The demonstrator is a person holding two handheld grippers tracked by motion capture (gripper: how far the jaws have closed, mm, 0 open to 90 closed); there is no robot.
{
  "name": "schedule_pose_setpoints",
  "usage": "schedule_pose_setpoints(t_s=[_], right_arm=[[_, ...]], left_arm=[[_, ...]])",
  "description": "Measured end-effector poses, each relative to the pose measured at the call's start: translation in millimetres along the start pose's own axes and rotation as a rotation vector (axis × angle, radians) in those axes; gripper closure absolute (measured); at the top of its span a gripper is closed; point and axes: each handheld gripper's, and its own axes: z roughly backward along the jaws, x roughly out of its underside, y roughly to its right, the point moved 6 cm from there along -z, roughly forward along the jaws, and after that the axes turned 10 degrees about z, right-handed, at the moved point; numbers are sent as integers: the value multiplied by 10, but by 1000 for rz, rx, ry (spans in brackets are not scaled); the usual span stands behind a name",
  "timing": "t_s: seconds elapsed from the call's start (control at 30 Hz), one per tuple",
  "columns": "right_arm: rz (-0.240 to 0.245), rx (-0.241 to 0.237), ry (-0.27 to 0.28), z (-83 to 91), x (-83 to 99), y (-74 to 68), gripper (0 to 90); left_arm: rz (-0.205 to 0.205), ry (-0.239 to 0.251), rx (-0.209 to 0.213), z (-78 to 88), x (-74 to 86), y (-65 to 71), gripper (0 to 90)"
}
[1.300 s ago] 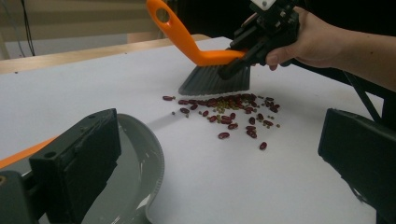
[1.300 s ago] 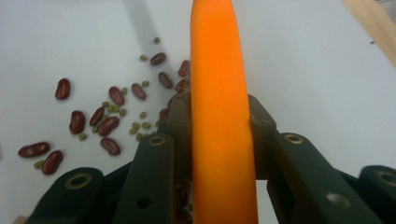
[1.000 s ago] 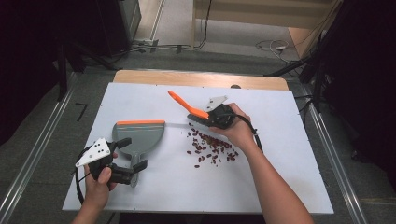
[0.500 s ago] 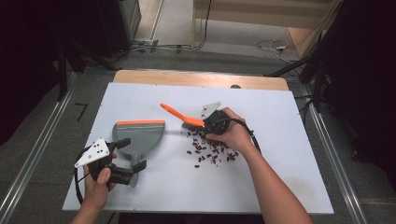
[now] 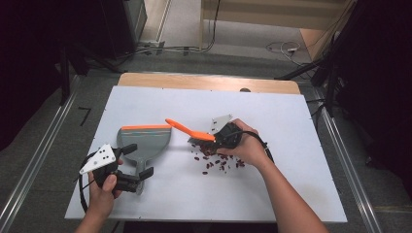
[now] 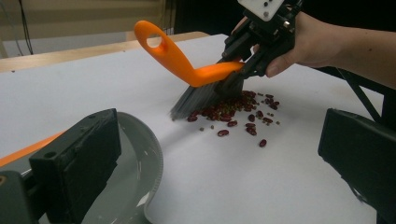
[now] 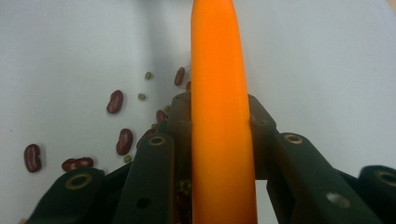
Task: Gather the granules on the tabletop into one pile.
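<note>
While unswept beans (image 5: 219, 163) beside empty dustpan (image 5: 144, 142).

Both forearms are bare, with no sleeve in sight. The left gripper (image 5: 127, 171) is black, topped by a grey three-cornered plate dotted with small dark holes, and a black cable loops from it. Its two jaws appear in the left gripper view as thick, blocky black pads. The right gripper (image 5: 224, 138) is also black, carries a similar pale plate, and trails a black cable; up close its linkage arms show round brass-coloured rivets and small holes.
</note>
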Motion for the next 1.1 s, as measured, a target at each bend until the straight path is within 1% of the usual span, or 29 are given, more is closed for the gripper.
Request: schedule_pose_setpoints(t_s=[0.13, 0.23, 0.4, 0.57, 0.6, 0.67, 0.7, 0.77, 0.83, 0.87, 0.93, 0.97, 1.1], right_arm=[[1, -9, 7, 29, -11, 2, 688], [-16, 0, 24, 40, -22, 45, 687], [-26, 38, 33, 4, -81, 158, 687], [-21, 69, 32, -102, -141, 247, 687], [-27, 72, 26, -123, -139, 255, 687], [-24, 61, 16, -173, -130, 239, 687], [-21, 48, 27, -188, -137, 223, 687], [-9, 38, 28, -193, -151, 182, 688], [7, 30, 15, -184, -157, 149, 688], [14, 30, 15, -178, -158, 136, 688], [22, 11, 20, -162, -161, 98, 688], [28, 2, 14, -147, -159, 78, 689], [53, -19, 20, -112, -152, 0, 689]], left_arm=[[-3, -1, -1, 3, -2, 2, 0], [-3, 1, -1, 2, -6, 6, 0], [-3, -1, -1, -3, -4, 3, 0], [0, 3, 1, 1, -3, -7, 0], [-2, 2, 0, 4, -2, -11, 0], [-1, 2, -1, 8, -1, -14, 0], [-1, 1, -1, 10, -1, -14, 0], [1, 3, -2, 11, 0, -17, 0], [3, 3, -2, 12, -1, -18, 0], [0, 1, -2, 13, -2, -17, 0], [-1, 2, 0, 10, -4, -8, 0], [-1, 2, 0, 10, -5, -4, 0], [-3, 0, -1, 3, -4, 2, 0]])
